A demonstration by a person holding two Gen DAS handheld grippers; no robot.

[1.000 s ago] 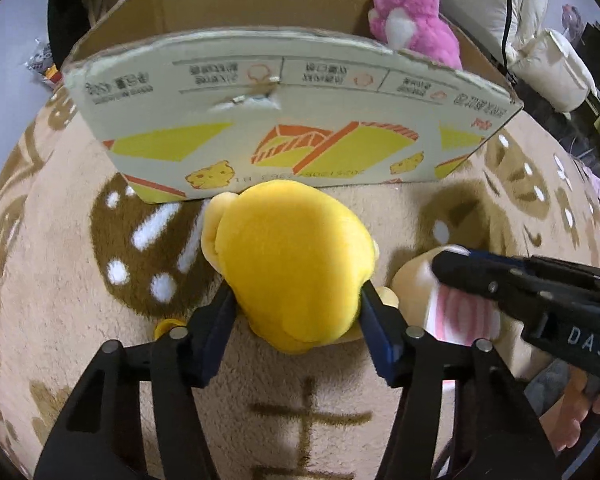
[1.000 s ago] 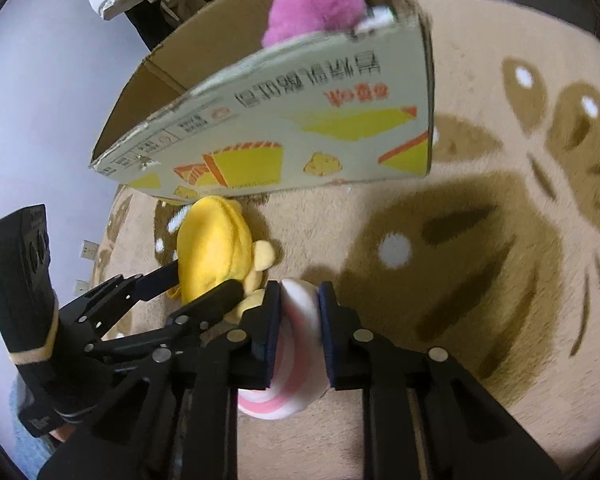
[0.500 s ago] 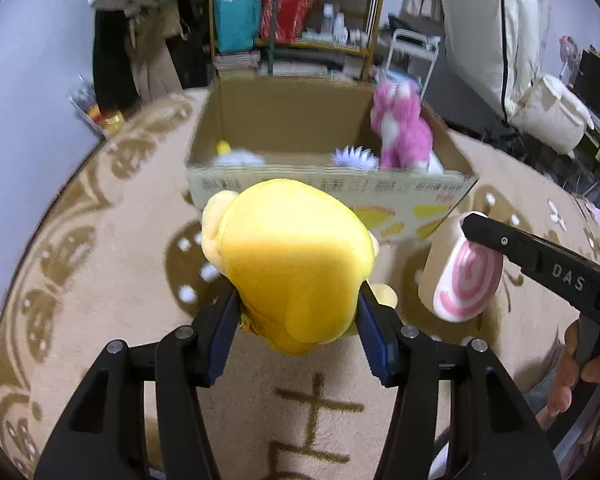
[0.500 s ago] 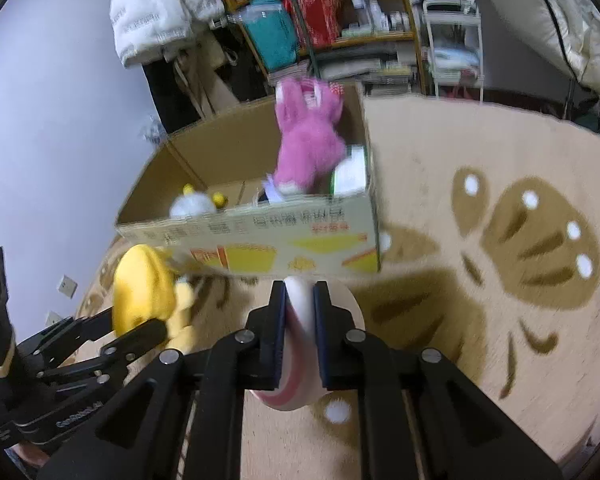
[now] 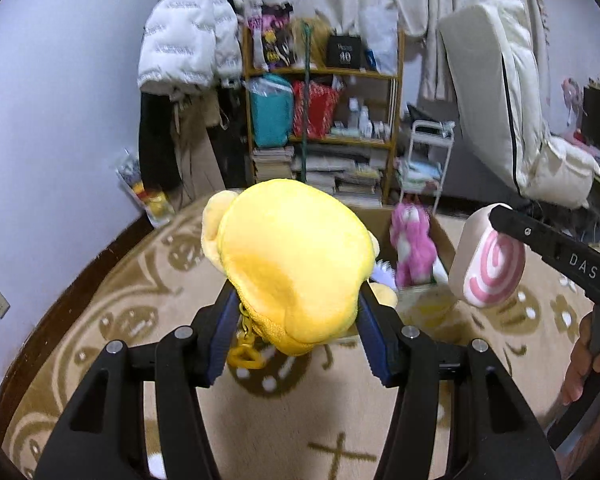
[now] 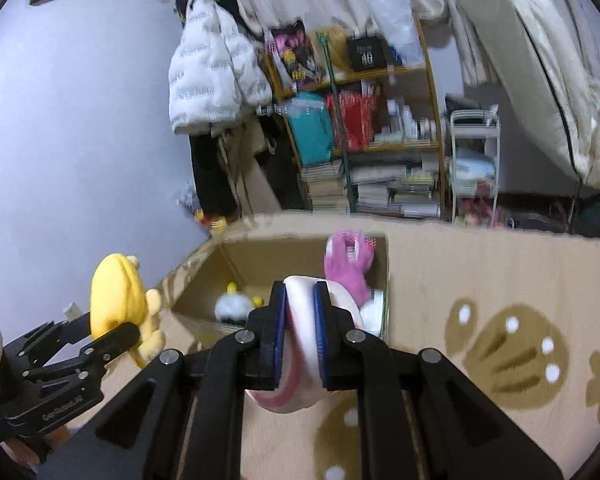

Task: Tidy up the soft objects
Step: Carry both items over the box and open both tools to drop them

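My left gripper (image 5: 296, 320) is shut on a yellow plush toy (image 5: 292, 260) and holds it in the air in front of the open cardboard box (image 6: 260, 252). My right gripper (image 6: 300, 316) is shut on a white plush with a pink swirl (image 6: 300, 364), also lifted, just before the box. That plush also shows at the right in the left wrist view (image 5: 488, 268). The yellow plush shows at the left in the right wrist view (image 6: 116, 300). Inside the box are a pink plush (image 6: 348, 268) and a small white and yellow plush (image 6: 232, 304).
A beige rug with brown paw patterns (image 6: 512, 344) covers the floor. Behind the box stand a cluttered wooden shelf (image 5: 324, 120), a small white cart (image 5: 424, 160), a hanging white jacket (image 5: 184, 28) and a leaning mattress (image 5: 496, 92). A wall is at the left.
Both grippers have risen from the rug with their plushes and tilted up. The box now lies lower and farther in view, and the room behind shows.
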